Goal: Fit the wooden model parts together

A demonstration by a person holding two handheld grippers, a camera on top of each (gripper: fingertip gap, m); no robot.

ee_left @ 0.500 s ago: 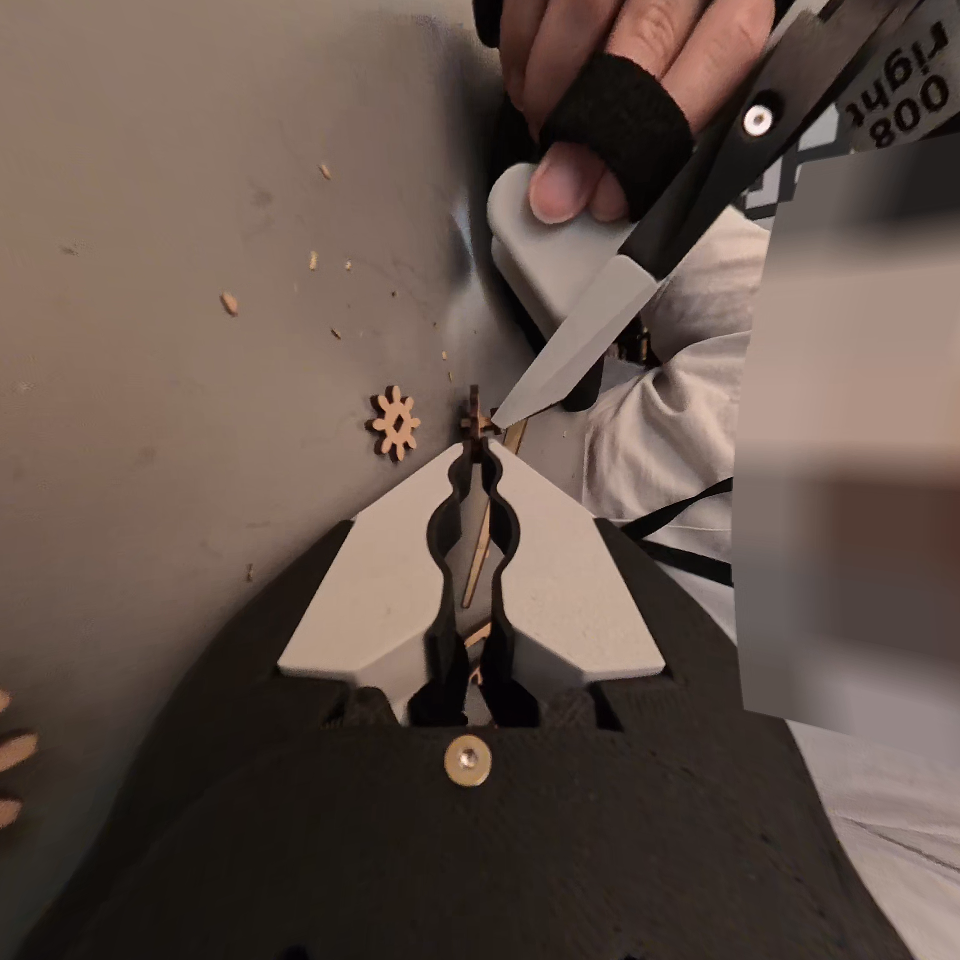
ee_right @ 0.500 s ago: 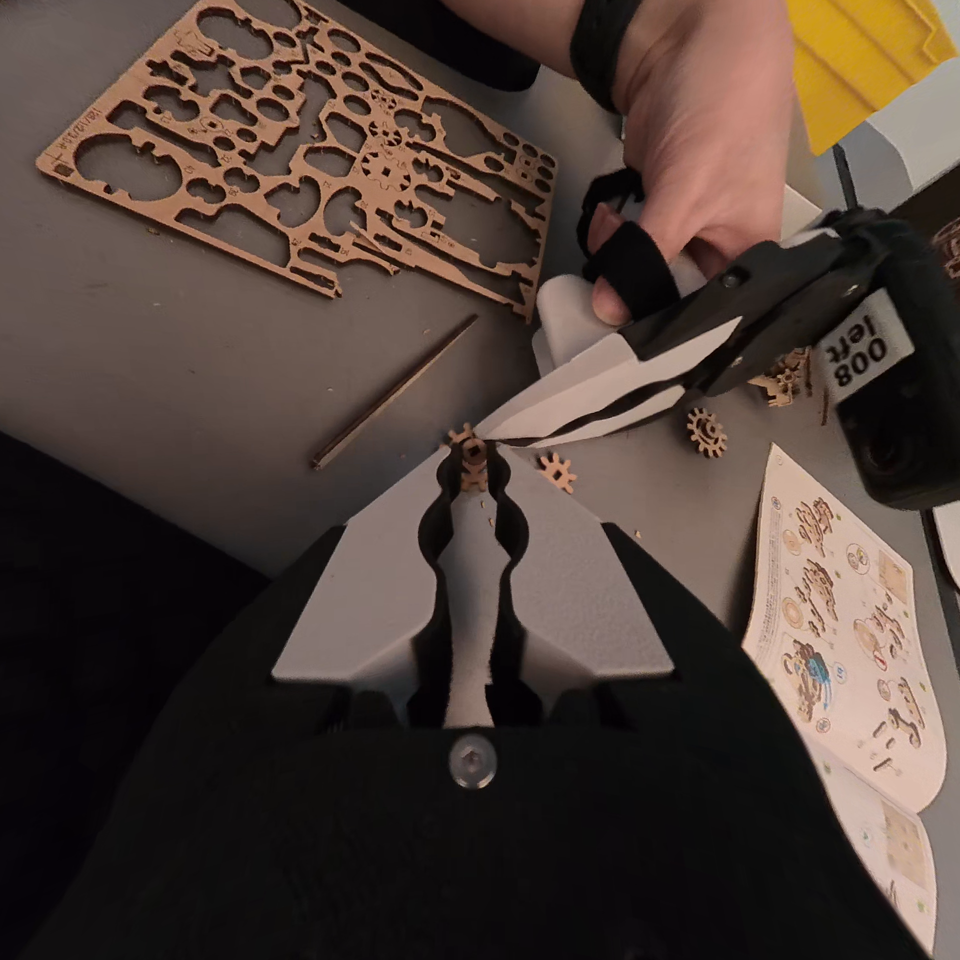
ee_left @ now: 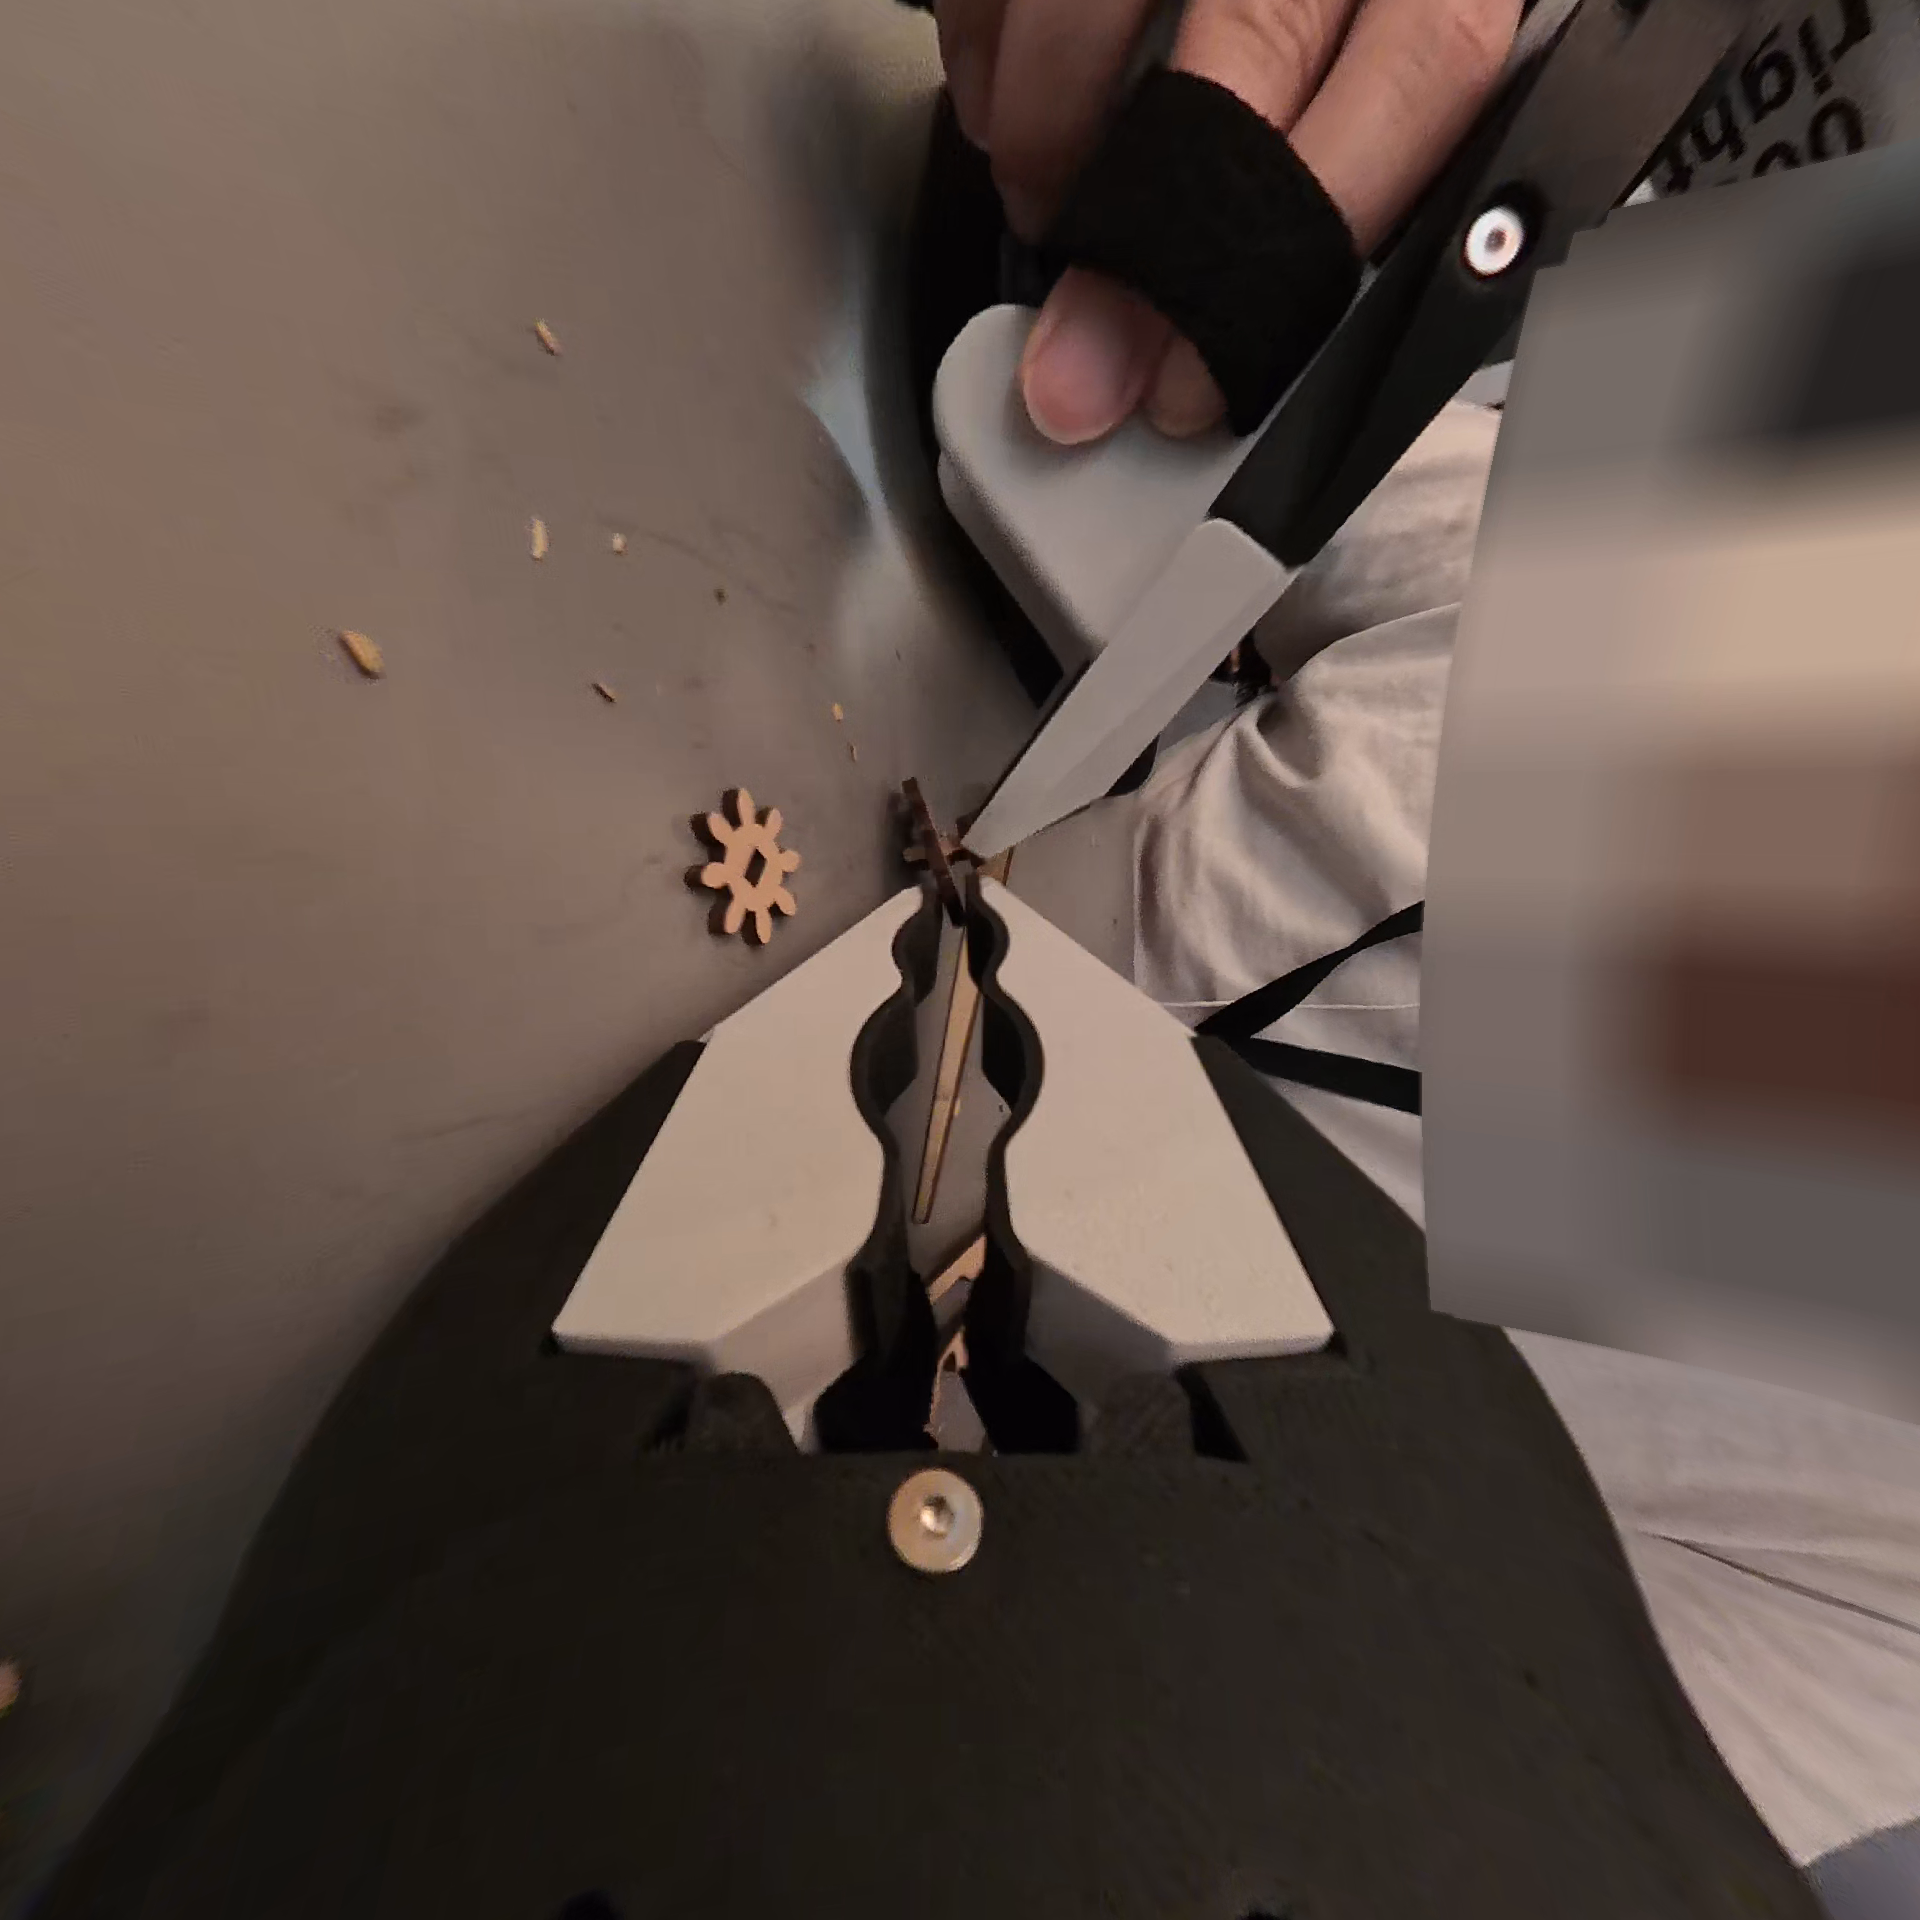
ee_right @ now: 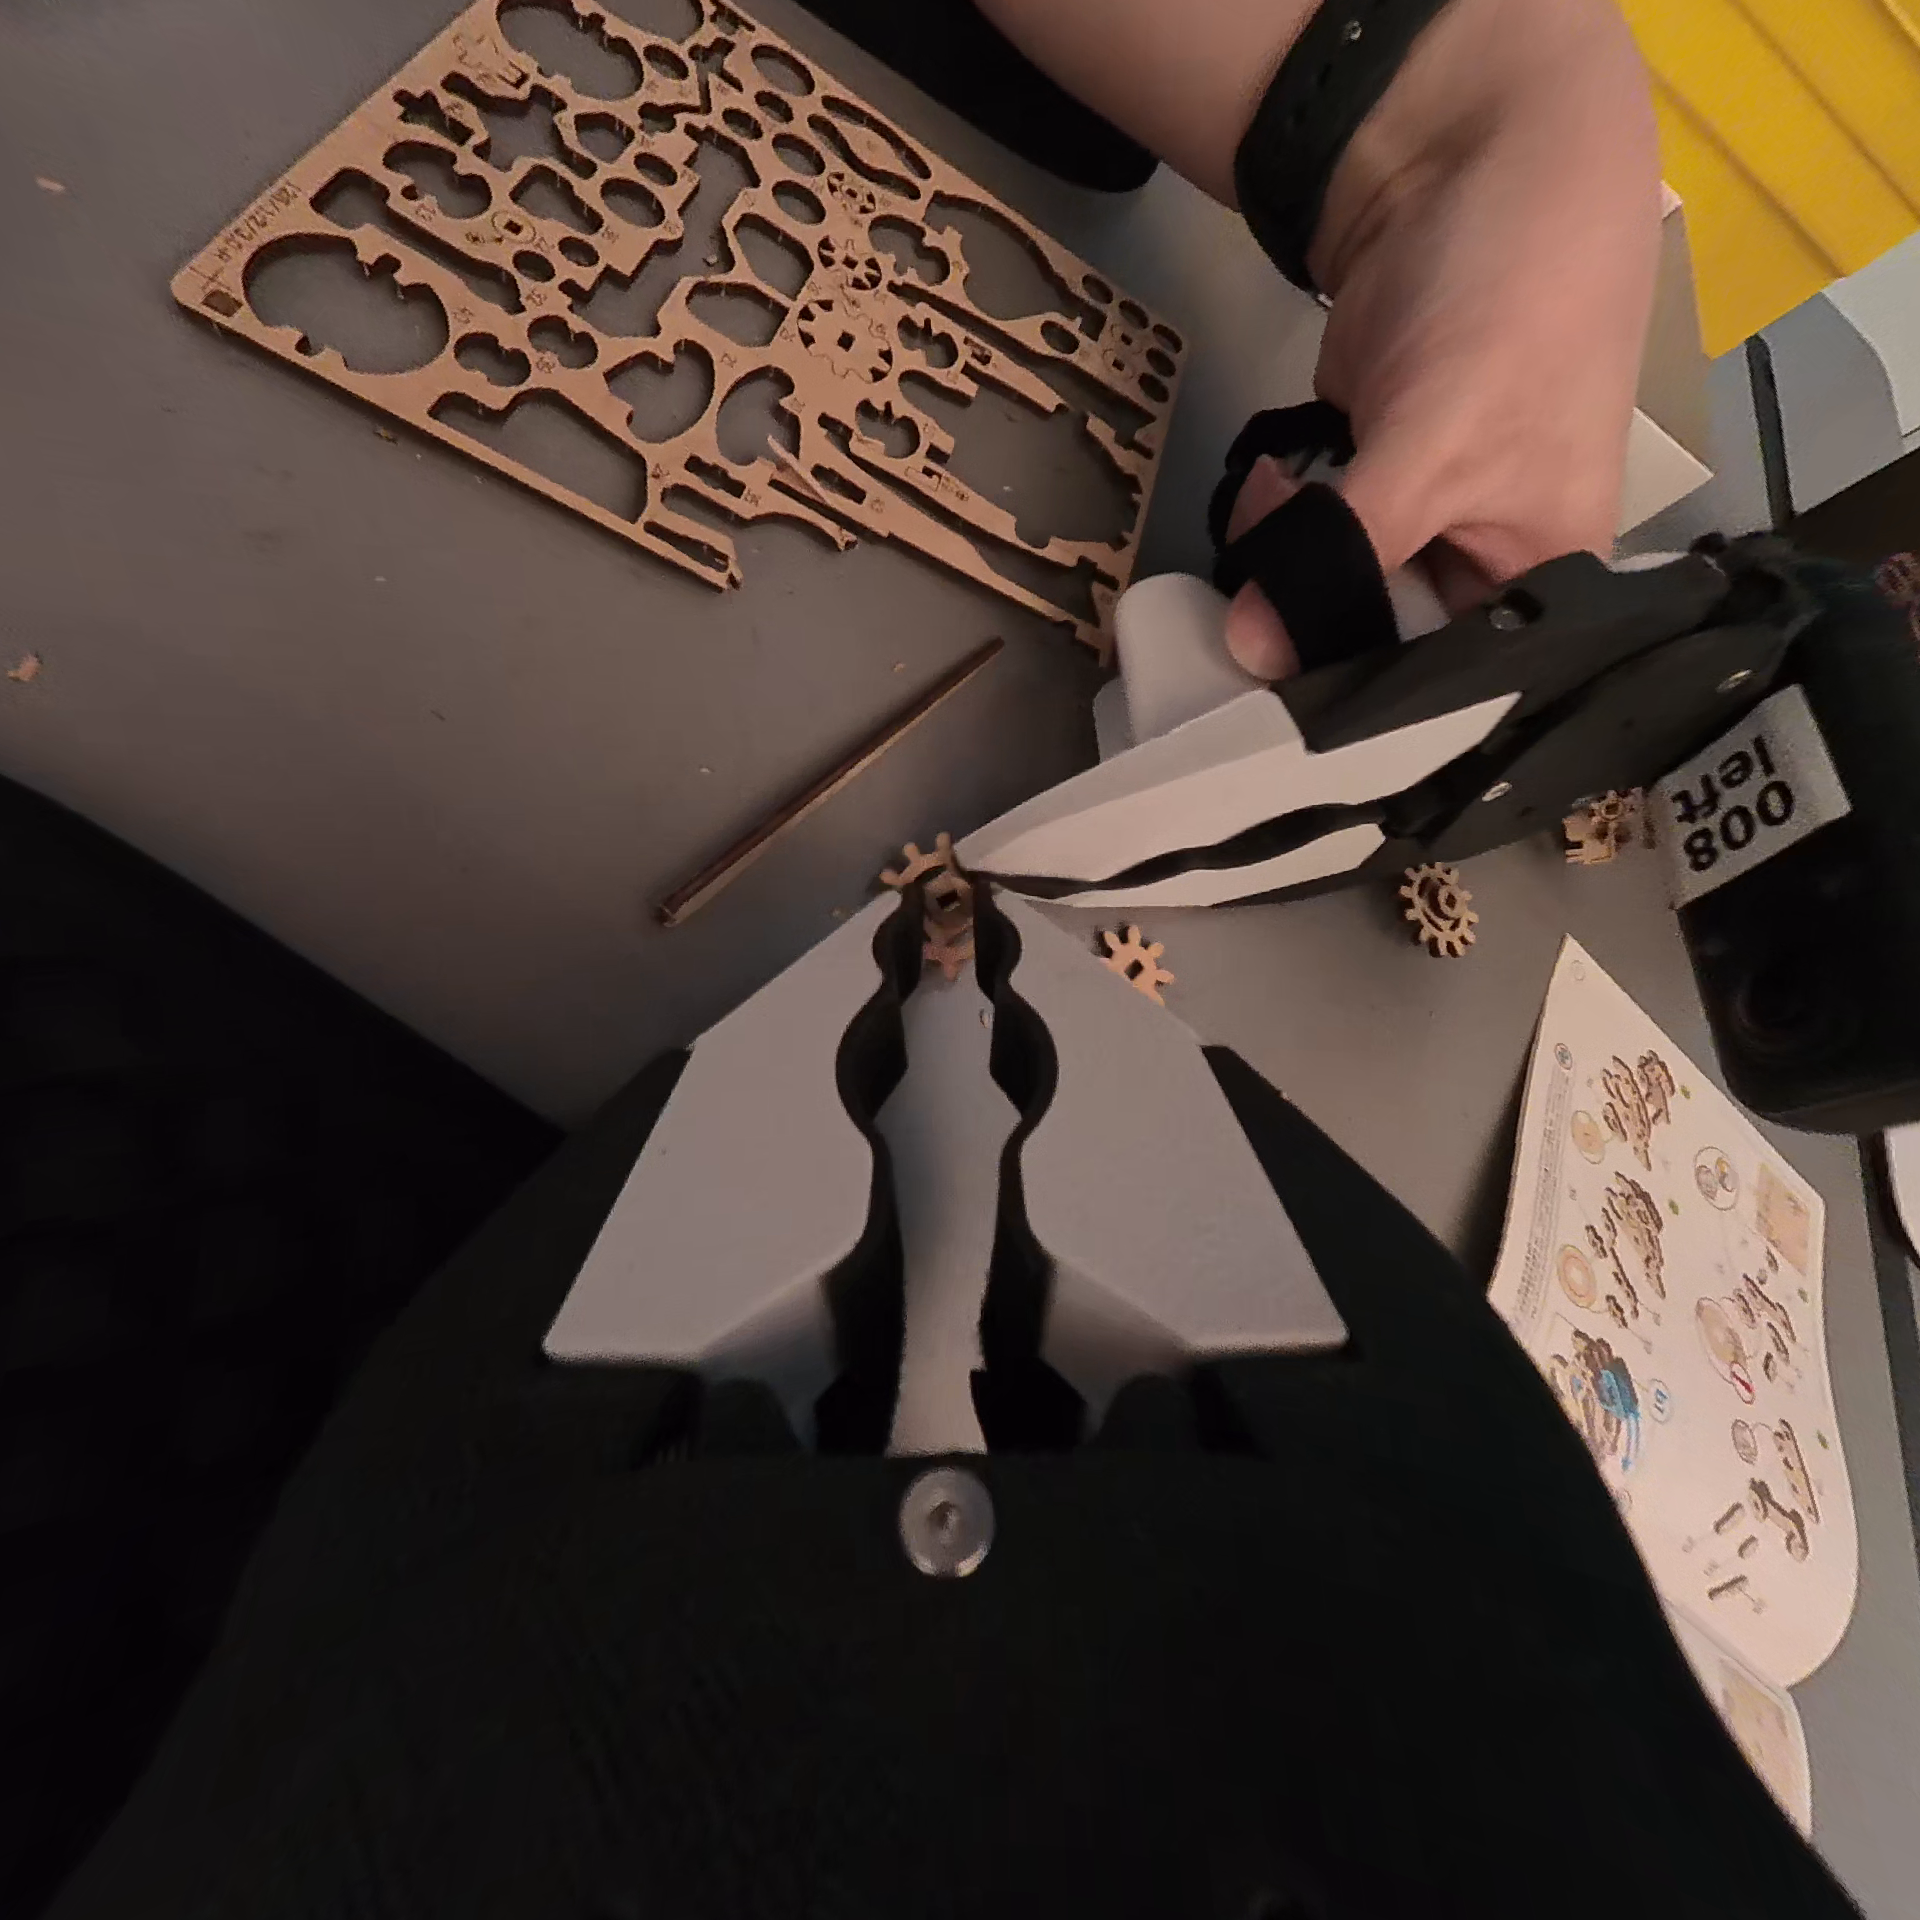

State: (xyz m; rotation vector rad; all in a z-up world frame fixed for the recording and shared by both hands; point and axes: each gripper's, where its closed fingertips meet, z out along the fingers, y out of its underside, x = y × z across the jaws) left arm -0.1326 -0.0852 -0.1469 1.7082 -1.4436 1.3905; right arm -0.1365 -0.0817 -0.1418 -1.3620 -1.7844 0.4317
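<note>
My right gripper (ee_right: 943, 920) is shut on a small wooden gear (ee_right: 940, 909) with a square hole, held just above the grey table (ee_right: 416, 675). My left gripper (ee_left: 943, 899) is shut on a thin wooden strip (ee_left: 948, 1060), seen edge-on between its fingers. The two grippers meet tip to tip. In the left wrist view the gear (ee_left: 923, 836) shows edge-on at my left tips, with the right gripper (ee_left: 987, 831) touching it from the upper right. In the right wrist view the left gripper (ee_right: 982, 868) comes in from the right.
A loose gear (ee_left: 746, 878) lies left of the tips, also seen in the right wrist view (ee_right: 1138, 961). Another gear (ee_right: 1439, 912), a thin stick (ee_right: 831, 779), a punched-out wooden sheet (ee_right: 675, 312), an instruction leaflet (ee_right: 1662, 1299) and a yellow bin (ee_right: 1787, 135) are around. My left and right fingertips are right by each other.
Almost nothing: both grippers stay shut and tip to tip at the gear. The views have shifted only slightly.
</note>
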